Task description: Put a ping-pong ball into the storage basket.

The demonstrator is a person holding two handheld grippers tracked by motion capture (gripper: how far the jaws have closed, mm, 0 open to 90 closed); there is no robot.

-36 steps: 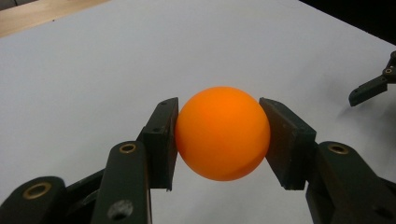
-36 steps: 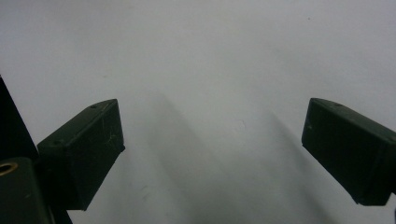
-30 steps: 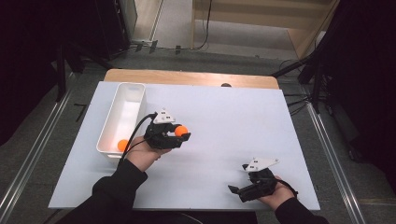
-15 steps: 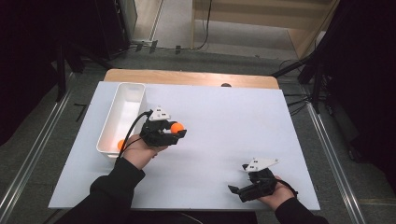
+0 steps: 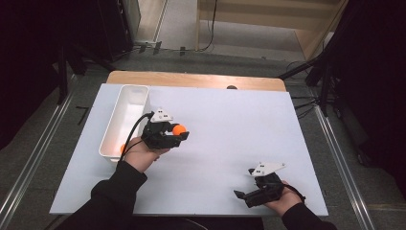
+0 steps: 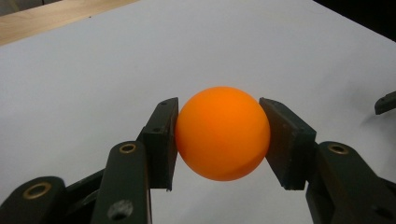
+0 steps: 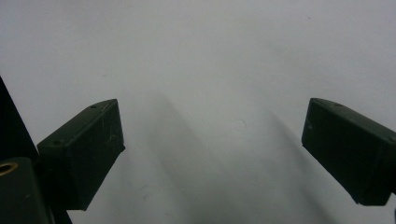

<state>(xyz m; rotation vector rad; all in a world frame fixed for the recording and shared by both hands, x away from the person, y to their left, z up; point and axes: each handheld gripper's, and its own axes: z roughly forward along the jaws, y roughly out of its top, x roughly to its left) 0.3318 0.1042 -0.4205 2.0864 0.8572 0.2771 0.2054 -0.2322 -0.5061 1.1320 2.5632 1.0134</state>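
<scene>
An orange ball [image 6: 222, 133] sits squeezed between the two black pads of my left gripper [image 6: 219, 140], which is shut on it. From the high view, the left gripper [image 5: 178, 134] holds that ball [image 5: 179, 129] just above the white board, a little right of the white tray [image 5: 125, 103]. A second orange ball [image 5: 122, 148] lies in the tray's near end, partly hidden by the left hand. My right gripper [image 5: 241, 194] rests near the board's front right edge. Its jaws stand wide open over bare white surface [image 7: 212, 149], with nothing between them.
The white board [image 5: 239, 120] covers most of the table, and a strip of wooden tabletop [image 5: 191, 79] shows along the far edge. The tip of the other gripper [image 6: 386, 102] shows at the right edge of the left gripper view. Dark floor and metal rails surround the table.
My left gripper has shifted slightly left and away with the orange ball still in its grip. The right gripper has kept still.
</scene>
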